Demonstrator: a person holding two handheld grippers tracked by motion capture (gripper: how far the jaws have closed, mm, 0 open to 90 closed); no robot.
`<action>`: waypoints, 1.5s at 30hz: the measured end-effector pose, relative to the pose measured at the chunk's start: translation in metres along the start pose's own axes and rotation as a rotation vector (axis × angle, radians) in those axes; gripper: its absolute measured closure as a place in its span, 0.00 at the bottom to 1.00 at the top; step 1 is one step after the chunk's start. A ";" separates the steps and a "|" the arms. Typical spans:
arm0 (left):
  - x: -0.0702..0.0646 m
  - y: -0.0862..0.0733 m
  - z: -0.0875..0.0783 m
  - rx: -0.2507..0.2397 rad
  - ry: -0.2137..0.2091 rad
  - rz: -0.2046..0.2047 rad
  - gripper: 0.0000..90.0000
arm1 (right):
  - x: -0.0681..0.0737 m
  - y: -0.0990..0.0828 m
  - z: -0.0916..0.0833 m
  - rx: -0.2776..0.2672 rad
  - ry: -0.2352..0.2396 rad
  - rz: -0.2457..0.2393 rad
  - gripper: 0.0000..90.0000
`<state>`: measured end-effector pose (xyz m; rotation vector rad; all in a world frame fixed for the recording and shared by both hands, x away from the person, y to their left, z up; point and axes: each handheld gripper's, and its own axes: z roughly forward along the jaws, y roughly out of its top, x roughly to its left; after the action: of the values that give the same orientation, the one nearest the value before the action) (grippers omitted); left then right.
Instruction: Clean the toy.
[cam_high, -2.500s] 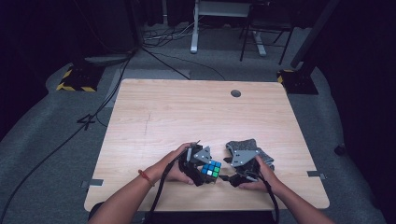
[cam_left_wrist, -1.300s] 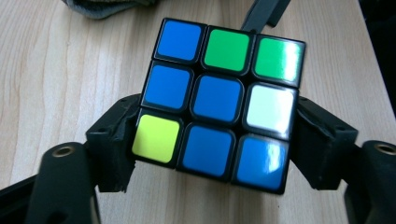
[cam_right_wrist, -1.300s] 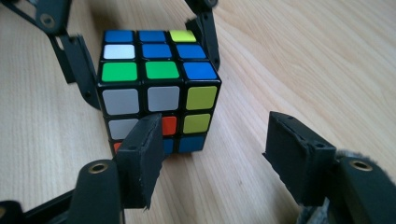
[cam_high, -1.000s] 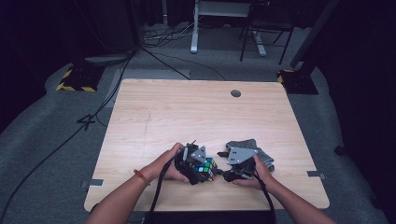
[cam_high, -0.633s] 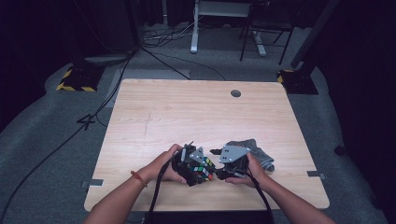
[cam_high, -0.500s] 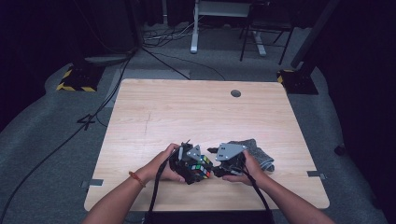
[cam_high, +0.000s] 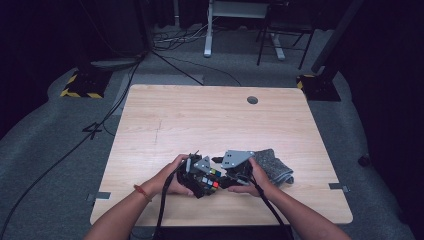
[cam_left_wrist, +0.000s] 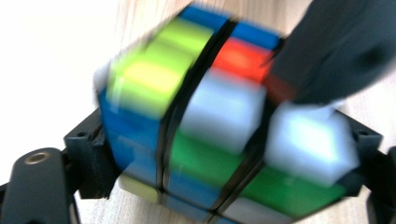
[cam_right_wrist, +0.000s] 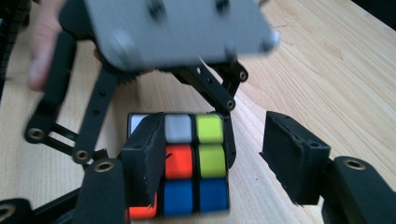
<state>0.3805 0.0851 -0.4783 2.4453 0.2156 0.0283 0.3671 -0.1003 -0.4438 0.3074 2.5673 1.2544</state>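
The left tongs (cam_high: 200, 172) squeeze the colourful plastic puzzle cube with small square stickers (cam_high: 209, 180) from both sides, just above the near middle of the pale wooden worktop (cam_high: 200, 120); they have just been closing on it. The right tongs (cam_right_wrist: 219, 158) stand apart around one end of the cube, one pad (cam_right_wrist: 147, 154) close by, the other (cam_right_wrist: 292, 154) not touching. I think a layer needs turning, so hold the left tongs tight, close the right ones flat on one layer, and twist slowly.
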 end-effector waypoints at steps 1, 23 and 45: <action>0.000 0.000 -0.001 0.000 0.002 -0.002 0.20 | 0.000 0.000 0.001 -0.003 0.007 0.006 0.44; -0.029 -0.033 -0.026 0.051 0.067 -0.057 0.21 | 0.012 -0.030 -0.006 0.070 0.054 0.010 0.41; -0.010 -0.020 -0.021 -0.014 0.091 -0.018 0.18 | -0.031 -0.064 -0.068 0.141 -0.083 0.104 0.40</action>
<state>0.3659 0.1116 -0.4743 2.4298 0.2766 0.1332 0.3697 -0.1983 -0.4501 0.5173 2.6023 1.0712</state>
